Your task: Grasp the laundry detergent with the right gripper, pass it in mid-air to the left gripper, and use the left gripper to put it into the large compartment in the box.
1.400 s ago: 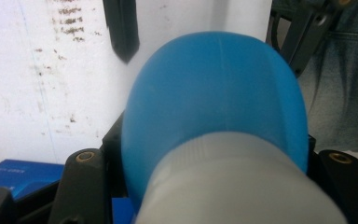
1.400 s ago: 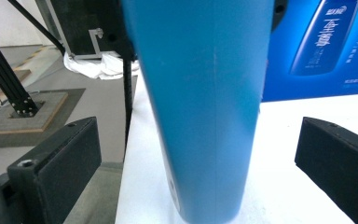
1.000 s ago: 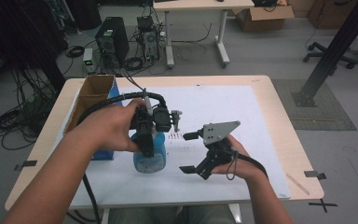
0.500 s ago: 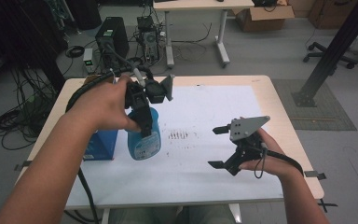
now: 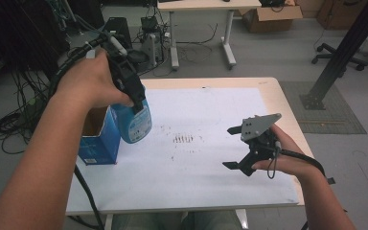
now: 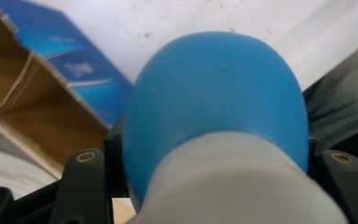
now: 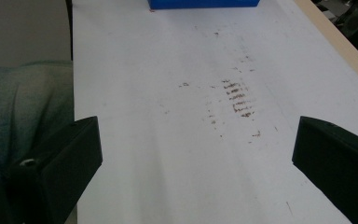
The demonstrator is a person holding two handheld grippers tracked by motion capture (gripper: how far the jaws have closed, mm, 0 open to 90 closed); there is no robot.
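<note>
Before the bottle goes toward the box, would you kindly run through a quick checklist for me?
1. Left gripper shut on the blue bottle: ok.
2. Bottle lifted off the white sheet: ok.
3. Blue box open on top: ok.
4. Room inside the box: cannot tell.
5. Right gripper open, holding nothing, apart from the bottle: ok.
6. Bottle cap tight: cannot tell.

Even, soft room light falls from above, so the white sheet (image 5: 211, 143) on the table reads bright without glare, and shadows under the hands are faint. The upper left of the high view sinks into darkness. In the left gripper view the blue bottle (image 6: 219, 98) sits too close and is blurred; the right gripper view is sharper at its centre, softer toward its edges.
</note>
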